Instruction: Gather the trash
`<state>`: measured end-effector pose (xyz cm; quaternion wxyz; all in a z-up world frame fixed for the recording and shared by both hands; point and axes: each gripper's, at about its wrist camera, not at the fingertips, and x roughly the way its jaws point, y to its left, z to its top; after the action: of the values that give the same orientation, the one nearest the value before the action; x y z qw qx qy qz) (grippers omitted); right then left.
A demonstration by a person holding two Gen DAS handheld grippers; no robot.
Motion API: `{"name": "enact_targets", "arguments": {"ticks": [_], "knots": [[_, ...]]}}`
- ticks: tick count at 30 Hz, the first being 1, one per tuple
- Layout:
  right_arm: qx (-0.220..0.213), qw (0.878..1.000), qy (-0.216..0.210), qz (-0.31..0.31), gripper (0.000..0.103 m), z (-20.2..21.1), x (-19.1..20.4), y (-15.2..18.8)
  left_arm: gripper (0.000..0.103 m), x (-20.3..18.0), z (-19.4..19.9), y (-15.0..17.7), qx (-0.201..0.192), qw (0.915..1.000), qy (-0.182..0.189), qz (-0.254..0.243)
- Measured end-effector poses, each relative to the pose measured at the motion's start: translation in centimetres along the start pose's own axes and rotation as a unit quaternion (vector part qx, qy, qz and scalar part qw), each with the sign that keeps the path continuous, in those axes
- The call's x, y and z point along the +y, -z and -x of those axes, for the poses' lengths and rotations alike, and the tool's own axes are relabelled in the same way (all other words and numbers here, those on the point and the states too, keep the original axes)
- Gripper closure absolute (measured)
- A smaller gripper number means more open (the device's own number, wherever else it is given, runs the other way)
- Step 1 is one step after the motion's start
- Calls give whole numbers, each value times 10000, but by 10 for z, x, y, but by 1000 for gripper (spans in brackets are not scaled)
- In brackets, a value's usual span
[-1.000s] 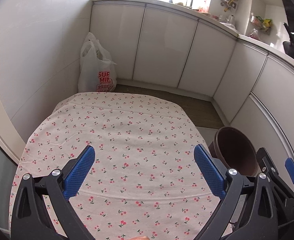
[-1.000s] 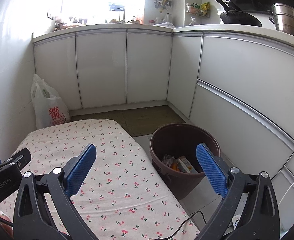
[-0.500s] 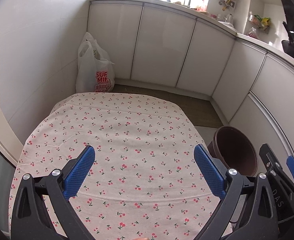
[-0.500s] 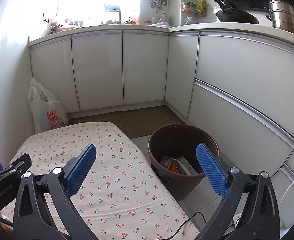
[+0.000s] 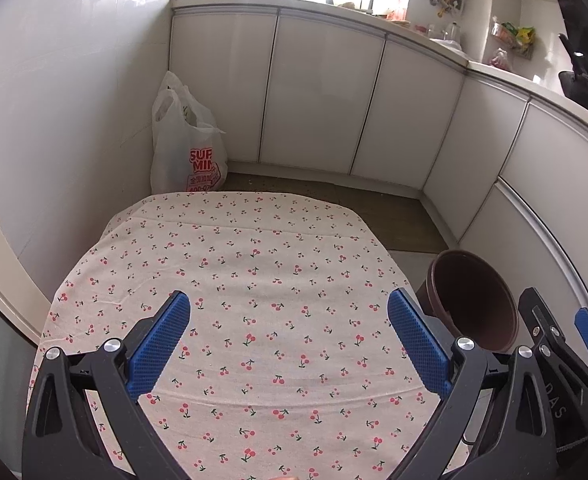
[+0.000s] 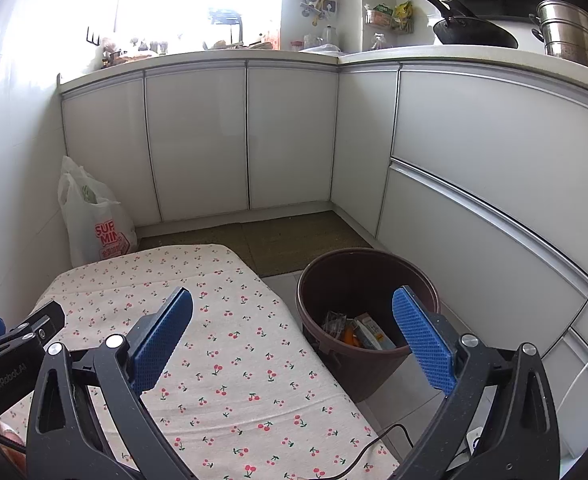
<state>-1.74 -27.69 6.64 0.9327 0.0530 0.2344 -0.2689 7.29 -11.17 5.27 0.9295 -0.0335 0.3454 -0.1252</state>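
A brown round trash bin (image 6: 334,276) stands on the floor right of the table, with several pieces of trash (image 6: 358,332) lying at its bottom. The left wrist view shows the same bin (image 5: 474,300) off the table's right edge. My left gripper (image 5: 289,328) hovers open over the cherry-print tablecloth (image 5: 233,264), nothing between its blue pads. My right gripper (image 6: 294,332) is open too, its right pad in front of the bin and its left pad over the tablecloth (image 6: 221,344). No trash shows on the cloth.
A white plastic shopping bag (image 5: 185,148) sits on the floor in the far left corner. White cabinets (image 6: 289,136) wrap the back and right sides. A pan (image 6: 470,32) and steel pots (image 6: 570,36) stand on the counter. A black cable (image 6: 378,444) runs along the table's near right edge.
Both views have drifted slightly back and up, so the bin and table sit a little lower in frame. Both grippers stay open and empty.
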Motion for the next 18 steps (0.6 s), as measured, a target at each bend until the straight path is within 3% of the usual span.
{"name": "enact_targets", "arguments": {"ticks": [18], "knots": [[-1,10000,-4,-14,7,1,0,-2,7,-5,0,-2,-57,9999,-31,-132]]}}
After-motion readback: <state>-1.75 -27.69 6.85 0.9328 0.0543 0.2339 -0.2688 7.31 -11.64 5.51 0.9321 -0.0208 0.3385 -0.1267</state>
